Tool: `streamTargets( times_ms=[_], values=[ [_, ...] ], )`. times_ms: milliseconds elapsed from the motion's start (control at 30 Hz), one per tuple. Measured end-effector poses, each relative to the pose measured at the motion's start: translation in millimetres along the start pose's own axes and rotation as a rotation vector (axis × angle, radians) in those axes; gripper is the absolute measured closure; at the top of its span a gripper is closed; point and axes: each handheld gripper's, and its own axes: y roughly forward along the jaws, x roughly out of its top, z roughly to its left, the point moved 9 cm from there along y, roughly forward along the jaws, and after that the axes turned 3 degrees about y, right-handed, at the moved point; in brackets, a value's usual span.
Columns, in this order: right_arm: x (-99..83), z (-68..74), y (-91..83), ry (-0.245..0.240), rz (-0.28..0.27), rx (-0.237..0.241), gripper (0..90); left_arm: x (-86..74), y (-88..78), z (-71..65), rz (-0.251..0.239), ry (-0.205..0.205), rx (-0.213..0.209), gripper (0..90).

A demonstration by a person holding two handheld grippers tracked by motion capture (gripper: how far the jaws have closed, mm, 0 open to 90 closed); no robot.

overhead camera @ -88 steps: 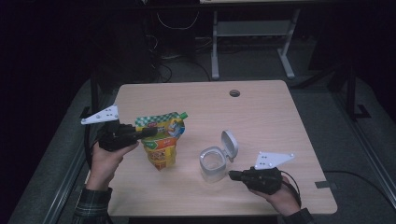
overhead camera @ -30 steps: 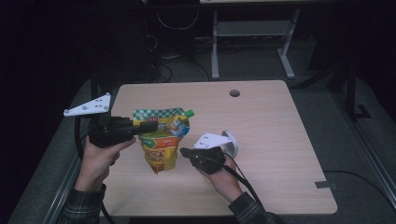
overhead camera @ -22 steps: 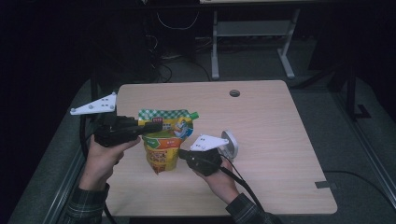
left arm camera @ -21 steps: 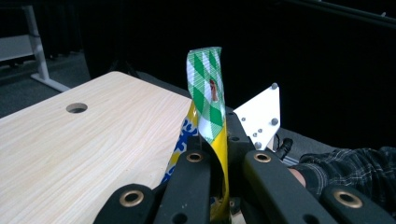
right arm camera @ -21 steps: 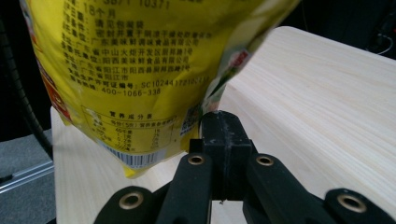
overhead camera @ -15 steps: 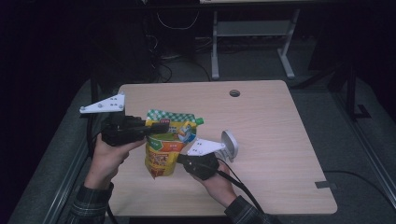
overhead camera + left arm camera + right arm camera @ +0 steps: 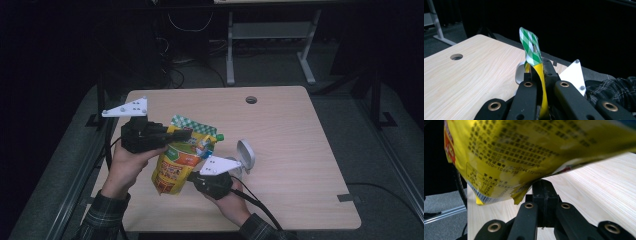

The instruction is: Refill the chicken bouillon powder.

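Fingers of the left gripper (image 7: 172, 136) are closed flat on the green-and-white chequered top seal of the yellow printed stand-up pouch (image 7: 182, 157); in the left gripper view the black jaws pinch the yellow film (image 7: 541, 82) with the chequered strip rising above them. The right gripper (image 7: 196, 180) has its jaws pressed together with nothing visibly between them; in the right gripper view they sit just beneath the pouch's lower edge (image 7: 519, 195), and whether they touch it cannot be told.

Relative to the pouch: it hangs tilted above the pale wooden table (image 7: 300, 150), its top toward the left gripper and its bottom corner low toward the near edge. A small green cap (image 7: 219, 137) projects from its upper right corner. The white round container with its hinged lid raised (image 7: 244, 157) lies just right of the pouch, partly behind the right gripper's grey triangular plate (image 7: 218, 165).

Compared with half a second earlier, the pouch is lifted off the table and more steeply tilted, and the right gripper has moved closer beneath it.
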Motion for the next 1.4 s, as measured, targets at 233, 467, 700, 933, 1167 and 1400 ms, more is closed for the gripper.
streamTargets(
  times_ms=[233, 467, 700, 933, 1167, 1400],
  values=[
    [-1.6, 5.6, 1.5, -0.017, -0.009, 0.028, 90.0, -0.5, 12.9, 0.8, 0.019, -0.003, -0.012, 90.0],
    [-3.7, 13.7, 4.3, -0.033, -0.019, 0.064, 90.0, -4.0, 27.3, 3.0, 0.052, -0.01, -0.016, 90.0],
    [-3.7, 19.1, 4.8, -0.046, -0.037, 0.084, 90.0, -6.0, 38.8, 3.3, 0.076, -0.016, -0.019, 90.0],
    [-5.4, 21.2, 5.5, -0.038, -0.042, 0.091, 90.0, -10.1, 48.5, 8.8, 0.114, -0.041, -0.008, 90.0],
    [-6.7, 22.6, 6.4, -0.026, -0.054, 0.101, 90.0, -13.5, 55.4, 13.5, 0.138, -0.06, 0.007, 90.0],
    [-7.6, 23.8, 7.5, -0.021, -0.064, 0.108, 90.0, -17.1, 63.2, 15.5, 0.181, -0.066, 0.025, 90.0]
  ],
)
